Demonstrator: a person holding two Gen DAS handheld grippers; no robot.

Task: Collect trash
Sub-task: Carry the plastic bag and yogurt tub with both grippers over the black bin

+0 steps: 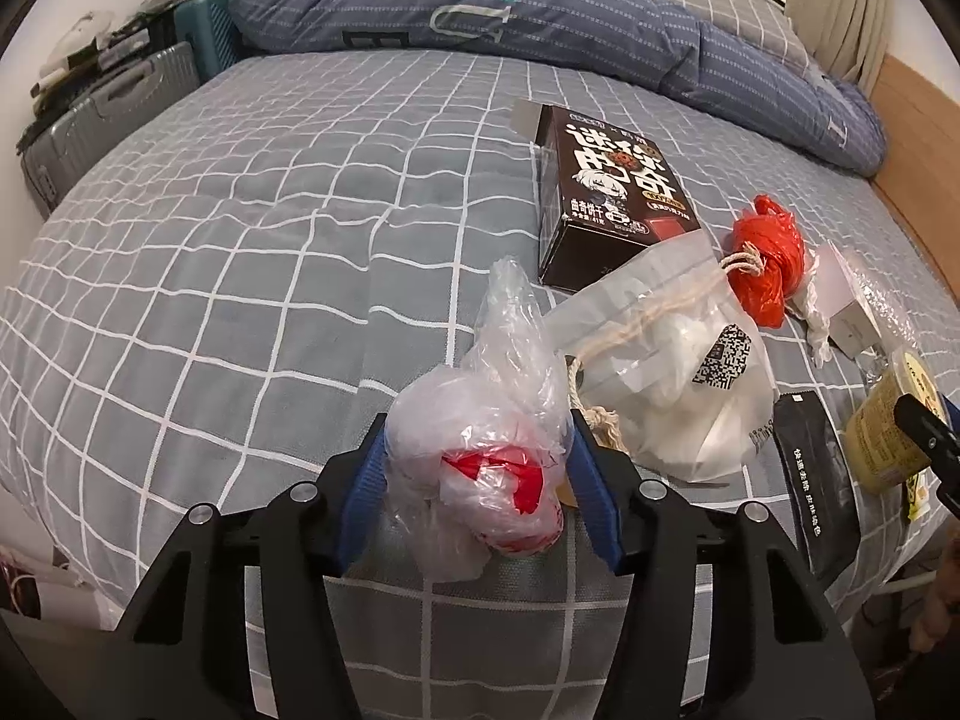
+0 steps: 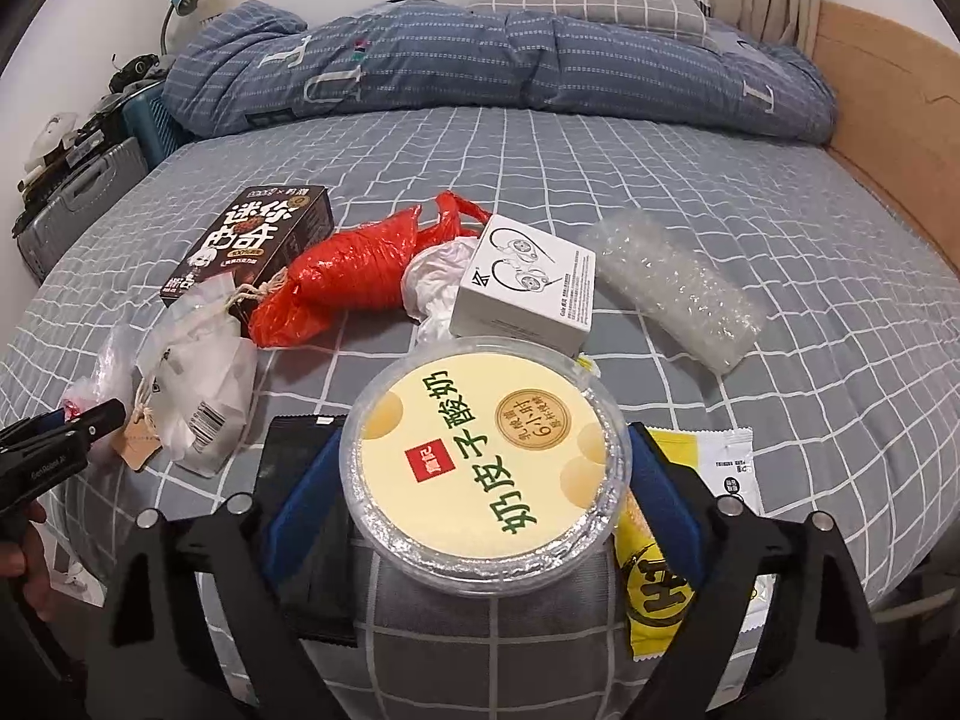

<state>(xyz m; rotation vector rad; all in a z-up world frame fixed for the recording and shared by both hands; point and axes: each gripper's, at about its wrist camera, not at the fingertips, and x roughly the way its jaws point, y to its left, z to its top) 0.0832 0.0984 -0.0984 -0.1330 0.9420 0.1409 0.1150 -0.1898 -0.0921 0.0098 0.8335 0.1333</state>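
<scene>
My left gripper (image 1: 480, 468) is shut on a crumpled clear plastic bag with red inside (image 1: 486, 468), over the bed's near edge. My right gripper (image 2: 486, 480) is shut on a round yellow-lidded yogurt cup (image 2: 486, 462), also seen in the left wrist view (image 1: 888, 432). On the bed lie a black cookie box (image 1: 612, 198), a red plastic bag (image 2: 354, 270), a white drawstring pouch (image 1: 678, 372), a white earphone box (image 2: 528, 294), bubble wrap (image 2: 672, 294), a black sachet (image 1: 822, 480) and a yellow wrapper (image 2: 660, 588).
The bed has a grey checked sheet (image 1: 240, 228). A blue duvet (image 2: 480, 66) is heaped at the far end with a pillow behind. A grey suitcase (image 1: 90, 126) and clutter stand at the left. A wooden bed frame (image 2: 888, 120) runs along the right.
</scene>
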